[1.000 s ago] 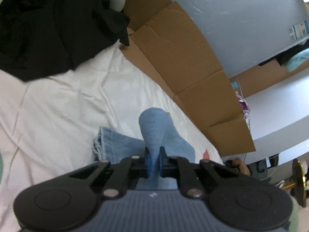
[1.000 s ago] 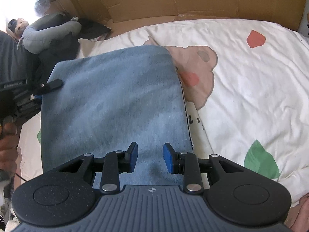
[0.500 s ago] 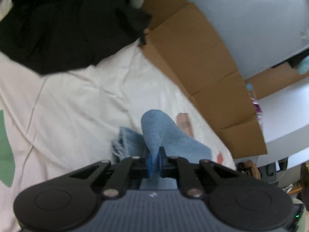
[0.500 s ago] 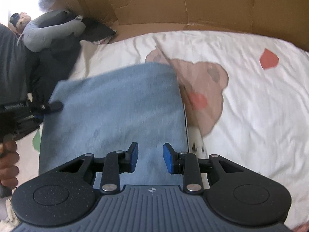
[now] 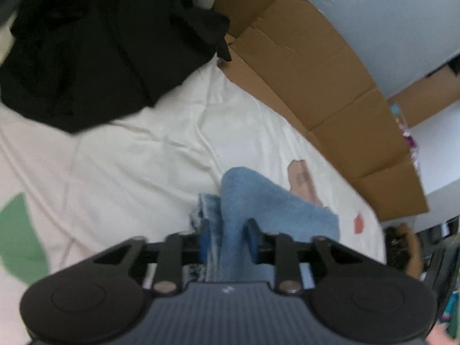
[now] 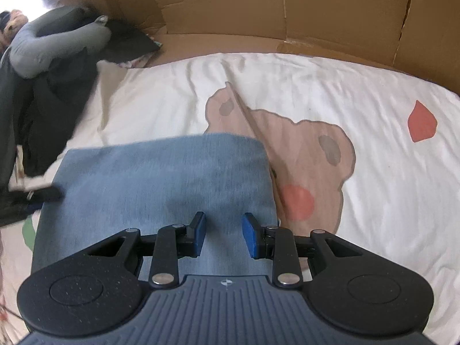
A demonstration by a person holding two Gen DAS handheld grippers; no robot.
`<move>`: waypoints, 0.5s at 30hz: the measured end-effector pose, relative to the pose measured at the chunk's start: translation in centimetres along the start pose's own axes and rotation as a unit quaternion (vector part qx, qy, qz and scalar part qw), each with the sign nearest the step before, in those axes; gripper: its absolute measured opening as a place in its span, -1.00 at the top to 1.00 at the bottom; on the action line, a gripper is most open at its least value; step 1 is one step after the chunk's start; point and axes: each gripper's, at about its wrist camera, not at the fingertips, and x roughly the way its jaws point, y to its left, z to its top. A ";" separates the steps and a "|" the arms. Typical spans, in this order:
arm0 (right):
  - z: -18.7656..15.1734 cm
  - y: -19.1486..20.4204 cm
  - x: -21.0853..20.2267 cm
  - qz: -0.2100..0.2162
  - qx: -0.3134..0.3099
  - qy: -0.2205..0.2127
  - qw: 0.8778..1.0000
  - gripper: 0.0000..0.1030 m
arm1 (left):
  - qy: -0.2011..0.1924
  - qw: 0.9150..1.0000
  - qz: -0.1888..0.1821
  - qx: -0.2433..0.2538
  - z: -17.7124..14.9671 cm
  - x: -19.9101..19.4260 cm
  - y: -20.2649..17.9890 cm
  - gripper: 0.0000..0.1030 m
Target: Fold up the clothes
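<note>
Folded blue jeans [image 6: 161,189] lie on the printed bed sheet [image 6: 373,172]. My right gripper [image 6: 224,233] hovers open over the jeans' near part, with nothing pinched between its blue pads. My left gripper [image 5: 229,238] is at the jeans' other edge. Its jaws are opening, and a raised ridge of denim [image 5: 247,198] stands loose between the pads, with a frayed hem beside it. In the right wrist view the left gripper's dark finger [image 6: 47,194] shows at the jeans' left edge.
A pile of black clothes [image 5: 100,43] lies on the sheet beyond the left gripper. Flattened cardboard [image 5: 316,72] lines the bed's far side. A grey neck pillow [image 6: 57,43] rests on dark garments at the upper left. A bear print [image 6: 302,158] lies right of the jeans.
The left gripper's pads, earlier pinched on the denim ridge, have parted. The right gripper has shifted across the jeans toward the bear print, so the jeans now sit lower in its view.
</note>
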 end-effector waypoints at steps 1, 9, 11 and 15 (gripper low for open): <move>0.5 -0.1 0.1 0.001 0.004 0.000 1.000 0.31 | 0.002 1.000 0.002 0.001 -0.2 -0.5 -0.2 0.30; 2.4 -0.4 -0.5 0.004 0.005 -0.011 1.000 0.31 | -0.026 1.000 -0.007 0.001 -1.1 -4.7 -2.7 0.31; 2.1 -0.2 -0.4 0.009 0.007 -0.008 1.000 0.31 | -0.025 1.000 -0.012 -0.003 -1.3 -4.8 -3.5 0.31; 1.6 0.4 0.5 0.006 0.007 0.004 1.000 0.31 | -0.004 1.000 -0.001 0.021 -2.2 -3.1 -4.6 0.32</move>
